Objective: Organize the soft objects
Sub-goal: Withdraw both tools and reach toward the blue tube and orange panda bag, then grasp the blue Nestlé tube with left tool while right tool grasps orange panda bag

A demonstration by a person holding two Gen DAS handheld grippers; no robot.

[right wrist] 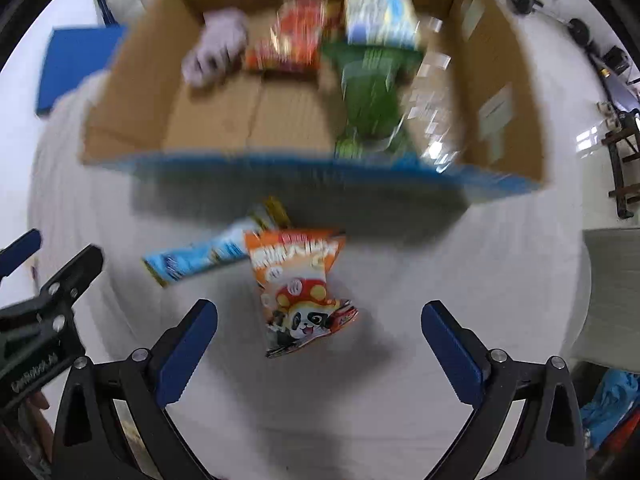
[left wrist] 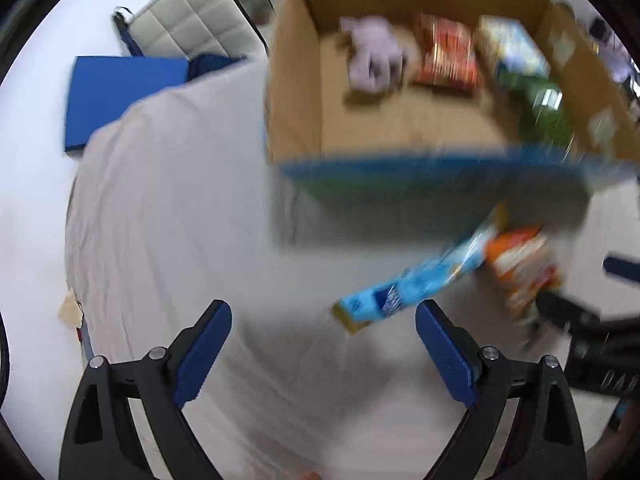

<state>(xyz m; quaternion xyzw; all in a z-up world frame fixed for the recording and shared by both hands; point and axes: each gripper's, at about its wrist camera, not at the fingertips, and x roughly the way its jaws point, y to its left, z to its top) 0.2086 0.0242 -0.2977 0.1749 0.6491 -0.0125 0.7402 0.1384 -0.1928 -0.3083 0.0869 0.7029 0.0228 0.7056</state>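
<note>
Showing panda snack bag [right wrist: 306, 292] unblurred, right wrist

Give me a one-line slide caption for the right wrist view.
Open right gripper above orange panda snack bag on white cloth, cardboard box ahead.

Both views are brightly and evenly lit, and heavy motion blur is seen across the cardboard box [left wrist: 296, 92] [right wrist: 128, 120]. A soft shadow is cast below it, perhaps from overhead light. Edges are bent by fisheye distortion.
</note>
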